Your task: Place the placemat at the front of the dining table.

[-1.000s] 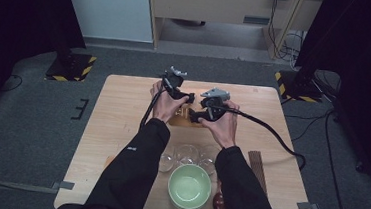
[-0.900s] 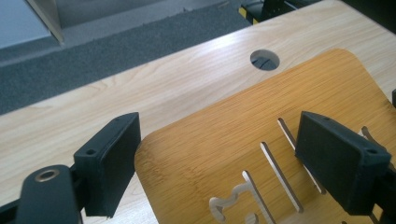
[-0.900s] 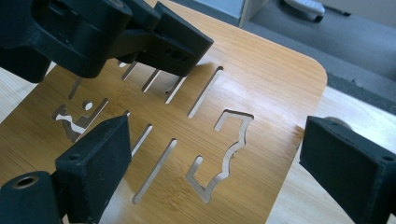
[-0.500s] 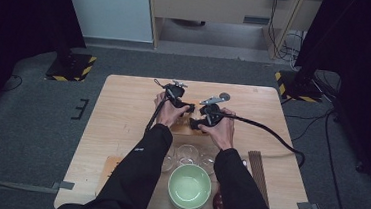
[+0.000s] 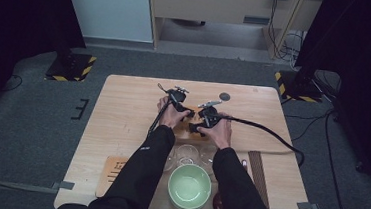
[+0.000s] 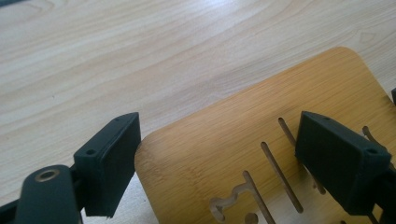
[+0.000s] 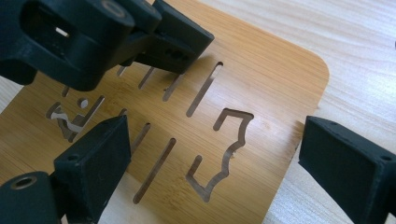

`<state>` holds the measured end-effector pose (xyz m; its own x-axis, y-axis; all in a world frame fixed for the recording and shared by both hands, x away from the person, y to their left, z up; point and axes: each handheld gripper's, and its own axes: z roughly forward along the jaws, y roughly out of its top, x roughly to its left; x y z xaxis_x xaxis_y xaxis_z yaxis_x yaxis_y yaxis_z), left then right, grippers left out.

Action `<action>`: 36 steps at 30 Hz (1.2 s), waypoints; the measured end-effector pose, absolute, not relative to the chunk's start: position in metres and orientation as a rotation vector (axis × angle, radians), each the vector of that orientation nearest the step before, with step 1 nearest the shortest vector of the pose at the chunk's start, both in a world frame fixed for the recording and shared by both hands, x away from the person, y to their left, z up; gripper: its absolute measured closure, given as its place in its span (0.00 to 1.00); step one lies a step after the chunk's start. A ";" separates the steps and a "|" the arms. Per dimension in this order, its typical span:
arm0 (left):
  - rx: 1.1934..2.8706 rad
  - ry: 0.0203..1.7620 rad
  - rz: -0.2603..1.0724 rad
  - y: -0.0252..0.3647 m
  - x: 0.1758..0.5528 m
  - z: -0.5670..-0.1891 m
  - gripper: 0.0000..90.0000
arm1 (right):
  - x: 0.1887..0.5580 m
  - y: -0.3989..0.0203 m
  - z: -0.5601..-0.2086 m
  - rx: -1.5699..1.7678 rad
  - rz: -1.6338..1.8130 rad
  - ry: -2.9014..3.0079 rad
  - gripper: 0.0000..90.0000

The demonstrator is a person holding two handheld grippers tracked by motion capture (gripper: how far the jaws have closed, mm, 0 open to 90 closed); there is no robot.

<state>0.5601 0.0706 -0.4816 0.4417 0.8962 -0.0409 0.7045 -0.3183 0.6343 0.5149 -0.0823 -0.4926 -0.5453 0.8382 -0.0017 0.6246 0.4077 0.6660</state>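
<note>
A small bamboo board point(image 5: 185, 127) with cut slots lies flat at the table's middle. My left gripper point(image 5: 182, 108) is at its left end and my right gripper point(image 5: 203, 120) at its right end, both held low over it. In the left gripper view, the left gripper point(image 6: 224, 163) stands open with its jaws either side of a rounded corner of the board point(image 6: 280, 102). The right gripper point(image 7: 219, 163) is open too, one jaw over the slotted board point(image 7: 261, 74) and the other just past its edge. The left gripper point(image 7: 107, 37) shows close ahead in that view.
A green bowl point(image 5: 189, 187) sits at the near edge, with clear glasses point(image 5: 187, 154) just beyond it. A second slotted board point(image 5: 114, 171) lies at the near left, dark strips point(image 5: 259, 170) at the near right, a small dark disc point(image 5: 224, 96) farther back. The right gripper's cable point(image 5: 266, 133) trails right.
Both hands have drawn back toward the person and come down onto the small bamboo board. Both grippers stay open.
</note>
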 end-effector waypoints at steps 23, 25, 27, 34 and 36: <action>2.157 1.417 0.330 0.063 0.565 -0.509 0.16 | 0.520 -0.078 -0.513 1.306 0.711 2.426 0.12; 2.163 1.420 0.326 0.064 0.566 -0.510 0.16 | 0.520 -0.077 -0.513 1.315 0.711 2.429 0.12; 2.163 1.431 0.315 0.065 0.566 -0.511 0.16 | 0.521 -0.077 -0.514 1.327 0.710 2.435 0.13; 2.160 1.439 0.280 0.068 0.566 -0.515 0.16 | 0.521 -0.076 -0.516 1.328 0.700 2.452 0.13; 2.159 1.437 0.280 0.068 0.566 -0.515 0.16 | 0.521 -0.076 -0.516 1.329 0.700 2.452 0.13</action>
